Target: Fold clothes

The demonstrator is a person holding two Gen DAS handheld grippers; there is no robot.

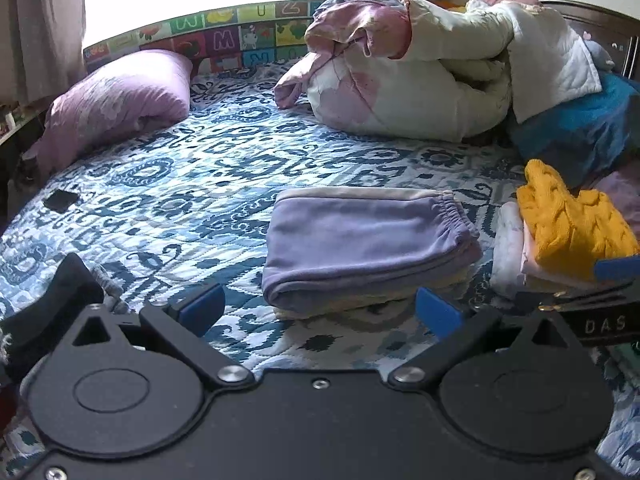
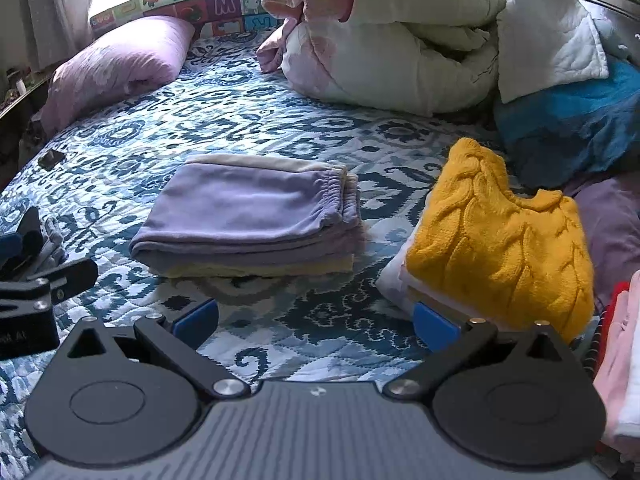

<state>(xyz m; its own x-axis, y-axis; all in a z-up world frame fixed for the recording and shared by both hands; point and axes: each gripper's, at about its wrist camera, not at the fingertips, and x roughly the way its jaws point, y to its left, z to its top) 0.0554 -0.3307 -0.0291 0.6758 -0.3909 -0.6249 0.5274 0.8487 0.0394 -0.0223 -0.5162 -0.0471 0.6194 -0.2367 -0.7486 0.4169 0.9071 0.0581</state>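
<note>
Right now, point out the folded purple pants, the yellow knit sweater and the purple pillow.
folded purple pants (image 2: 248, 208), right wrist view, middle of the top fold.
yellow knit sweater (image 2: 500, 240), right wrist view, centre of the cable-knit front.
purple pillow (image 1: 120, 96), left wrist view, middle of the pillowcase.

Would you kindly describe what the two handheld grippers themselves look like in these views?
Both are black, with two round hubs, silver pivot bolts and angled linkage arms ending in blue pads. The left gripper has a smooth black body; the right gripper has a ribbed grey one, and its side shows white lettering in the left view.
</note>
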